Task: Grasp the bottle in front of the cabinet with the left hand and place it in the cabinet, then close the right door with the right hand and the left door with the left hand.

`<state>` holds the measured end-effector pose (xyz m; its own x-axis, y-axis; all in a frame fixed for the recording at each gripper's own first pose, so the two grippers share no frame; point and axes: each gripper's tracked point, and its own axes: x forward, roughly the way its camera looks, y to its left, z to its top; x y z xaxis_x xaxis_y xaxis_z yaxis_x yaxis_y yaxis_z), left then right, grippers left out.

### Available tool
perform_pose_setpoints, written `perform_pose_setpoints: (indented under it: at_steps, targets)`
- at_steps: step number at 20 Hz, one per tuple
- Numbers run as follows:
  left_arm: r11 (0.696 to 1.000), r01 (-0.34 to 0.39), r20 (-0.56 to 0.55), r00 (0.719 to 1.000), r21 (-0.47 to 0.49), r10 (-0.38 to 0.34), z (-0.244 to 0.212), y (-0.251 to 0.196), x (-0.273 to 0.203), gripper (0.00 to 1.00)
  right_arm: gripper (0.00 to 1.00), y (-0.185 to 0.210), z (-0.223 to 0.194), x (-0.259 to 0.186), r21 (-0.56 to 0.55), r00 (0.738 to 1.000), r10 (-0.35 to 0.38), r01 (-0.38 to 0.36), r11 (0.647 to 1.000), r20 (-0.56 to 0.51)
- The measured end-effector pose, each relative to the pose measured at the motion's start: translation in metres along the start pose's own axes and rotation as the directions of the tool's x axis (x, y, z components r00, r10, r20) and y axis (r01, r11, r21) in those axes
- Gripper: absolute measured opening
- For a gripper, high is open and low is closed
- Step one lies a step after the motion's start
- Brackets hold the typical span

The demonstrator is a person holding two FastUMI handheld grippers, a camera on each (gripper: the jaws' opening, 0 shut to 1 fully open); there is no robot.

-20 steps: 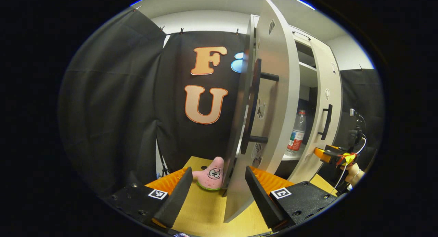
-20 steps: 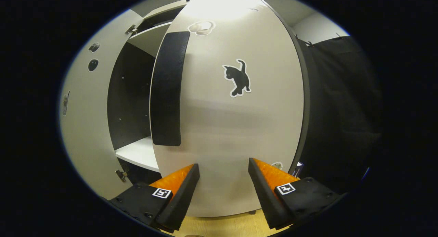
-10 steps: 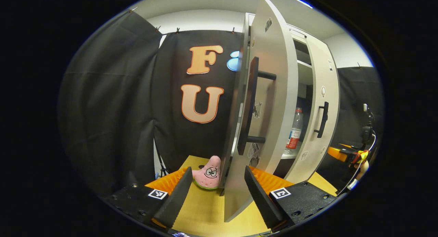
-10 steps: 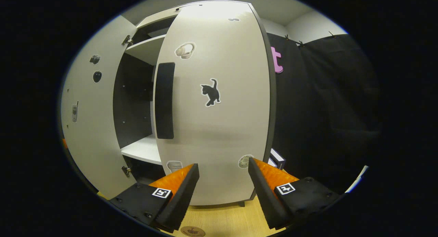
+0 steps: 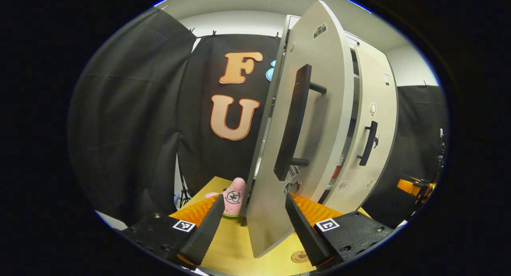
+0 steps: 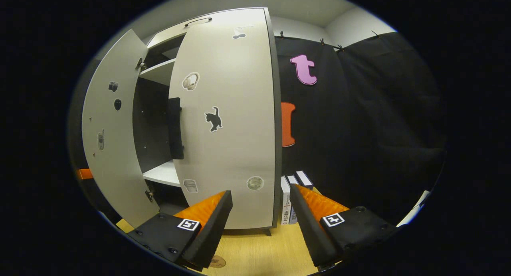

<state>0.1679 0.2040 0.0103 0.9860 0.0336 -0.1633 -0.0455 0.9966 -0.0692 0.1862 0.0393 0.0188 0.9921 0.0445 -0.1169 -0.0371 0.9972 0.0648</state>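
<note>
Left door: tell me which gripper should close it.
Left. The left gripper sits open right at the left door, whose bottom edge stands between its fingers; the right gripper faces the nearly closed right door.

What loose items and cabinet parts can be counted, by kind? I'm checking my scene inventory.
Cabinet doors: 2 (left door, right door)
Door handles: 2 (left handle, right handle)
Plush toys: 1 (pink star plush)
Small boxes beside the cabinet: 3 (boxes)
Bottles: 1 (bottle, a sliver between the doors)
Total: 9
</note>
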Motion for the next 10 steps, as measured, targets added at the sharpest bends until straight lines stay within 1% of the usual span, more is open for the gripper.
perform_pose_setpoints:
  at_steps: [5, 7, 10]
  targets:
    - [1.000, 0.028, -0.009, 1.000, 0.010, -0.028, -0.004, -0.033, 0.010, 0.94, 0.95, -0.027, 0.003, -0.015, -0.010, 1.000, 0.001, -0.001, 1.000, 0.023]
    - [0.999, 0.035, -0.012, 0.999, 0.020, -0.035, -0.005, -0.047, 0.014, 0.94, 0.95, -0.039, 0.002, -0.022, 0.006, 1.000, 0.002, -0.002, 1.000, 0.027]
    - [0.998, 0.059, -0.004, 0.998, 0.030, -0.059, -0.004, -0.068, 0.023, 0.94, 0.95, -0.064, -0.006, -0.029, 0.033, 1.000, -0.022, 0.022, 0.999, 0.008]
